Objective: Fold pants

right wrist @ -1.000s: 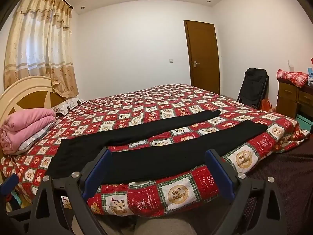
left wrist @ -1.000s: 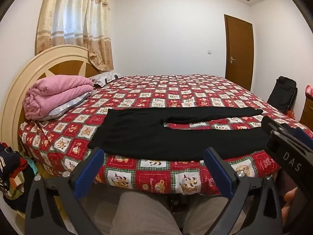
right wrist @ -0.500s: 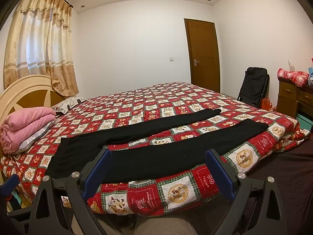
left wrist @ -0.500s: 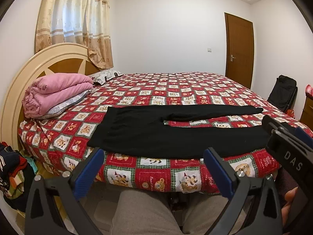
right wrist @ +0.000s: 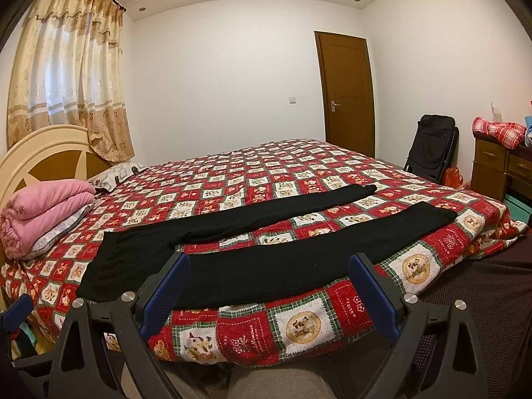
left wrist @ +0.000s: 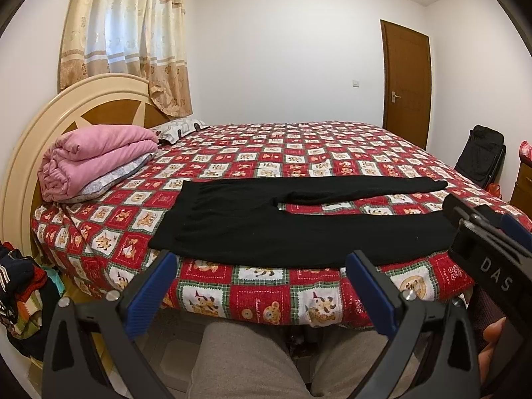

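Black pants (left wrist: 266, 226) lie flat on the red patchwork bedspread (left wrist: 282, 153), waistband to the left, both legs spread apart and pointing right. They also show in the right wrist view (right wrist: 266, 266). My left gripper (left wrist: 261, 286) is open and empty, held off the near bed edge below the waist area. My right gripper (right wrist: 269, 286) is open and empty, off the bed edge in front of the near leg. The right gripper's body (left wrist: 492, 252) shows at the right of the left wrist view.
A folded pink blanket (left wrist: 93, 156) and pillows lie by the curved headboard (left wrist: 43, 126). A clothes pile (left wrist: 16, 286) sits on the floor at left. A black folded chair (right wrist: 432, 146), a wooden dresser (right wrist: 498, 166) and a brown door (right wrist: 345, 89) stand at right.
Both grippers have risen slightly and edged toward the bed. The pants have not moved.
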A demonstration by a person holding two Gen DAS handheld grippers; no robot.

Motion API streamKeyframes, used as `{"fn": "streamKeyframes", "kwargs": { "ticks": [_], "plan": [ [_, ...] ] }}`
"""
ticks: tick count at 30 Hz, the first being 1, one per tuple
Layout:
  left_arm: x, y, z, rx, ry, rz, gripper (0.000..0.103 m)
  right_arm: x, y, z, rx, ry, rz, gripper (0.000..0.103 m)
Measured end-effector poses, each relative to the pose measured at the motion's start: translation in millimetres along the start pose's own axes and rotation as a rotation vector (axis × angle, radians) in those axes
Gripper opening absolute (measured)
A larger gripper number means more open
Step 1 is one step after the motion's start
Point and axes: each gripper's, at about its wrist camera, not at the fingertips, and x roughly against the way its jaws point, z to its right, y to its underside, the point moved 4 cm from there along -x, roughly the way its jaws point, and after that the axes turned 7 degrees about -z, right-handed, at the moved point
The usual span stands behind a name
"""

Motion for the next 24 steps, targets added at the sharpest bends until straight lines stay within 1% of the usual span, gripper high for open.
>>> {"fn": "streamKeyframes", "kwargs": {
  "ticks": [14, 22, 24],
  "plan": [
    [1.1, 3.0, 0.6, -0.02, -0.009, 0.017, 0.103, -2.0, 2.2, -0.9, -0.003, -0.003, -0.016, 0.097],
    [-4.2, 6.1, -1.2, -0.031, -0.004, -0.002, 0.103, -5.5, 3.4, -0.7, -0.007, -0.009, -0.031, 0.097],
    [-8.7, 2.9, 0.3, -0.061, -0.014, -0.004, 0.103, -9.5, 3.2, -0.5, -0.006, -0.018, -0.047, 0.097]
  ]
}}
